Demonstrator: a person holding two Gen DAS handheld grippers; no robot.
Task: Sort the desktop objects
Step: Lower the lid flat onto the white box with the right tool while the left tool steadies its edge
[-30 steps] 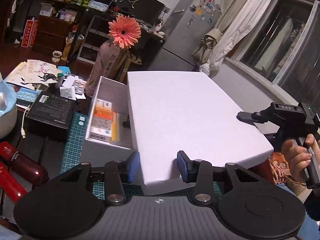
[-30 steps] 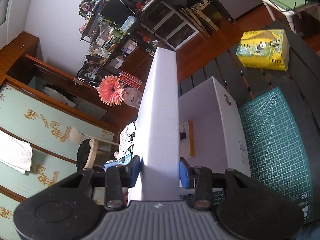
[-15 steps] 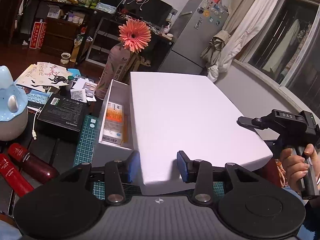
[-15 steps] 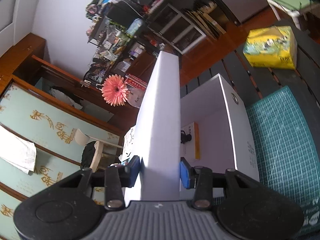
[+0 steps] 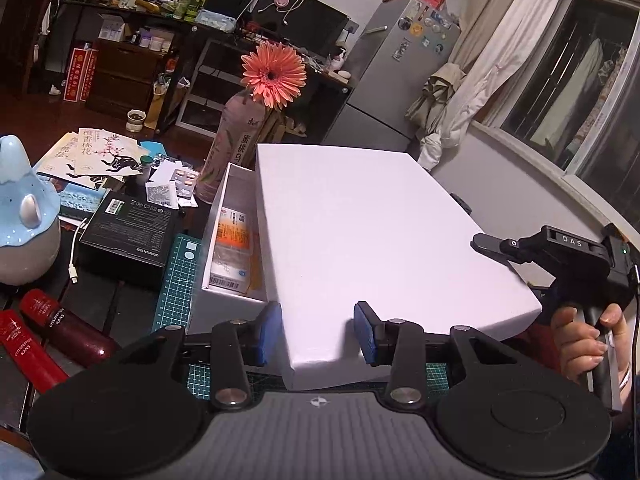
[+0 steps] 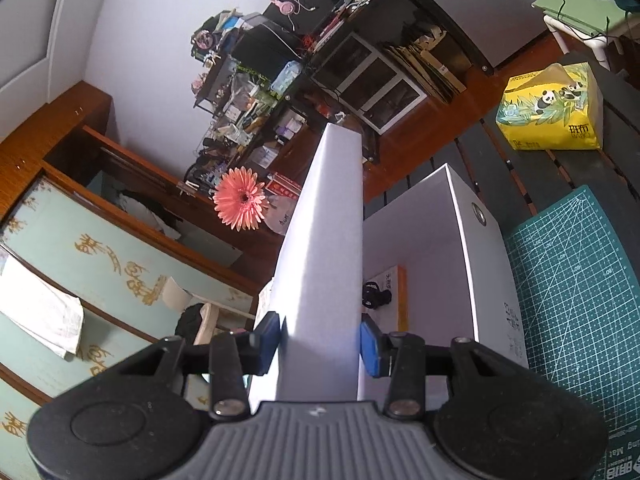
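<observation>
A white box lid hangs level over the open white box, shifted to its right so the box's left part shows. My left gripper is shut on the lid's near corner. In the right wrist view the lid shows edge-on, with my right gripper shut on its rim and the box below to the right. Orange and white medicine packs lie inside the box. A hand holds the right gripper's handle at the lid's right side.
The box stands on a green cutting mat. To its left lie a black carton, two red bottles, a blue ceramic figure and papers. A bottle with a pink flower stands behind. A yellow tissue pack sits far right.
The right side of the lid has sunk a little toward the box. Both grips are unchanged and the left gripper has stayed put.
</observation>
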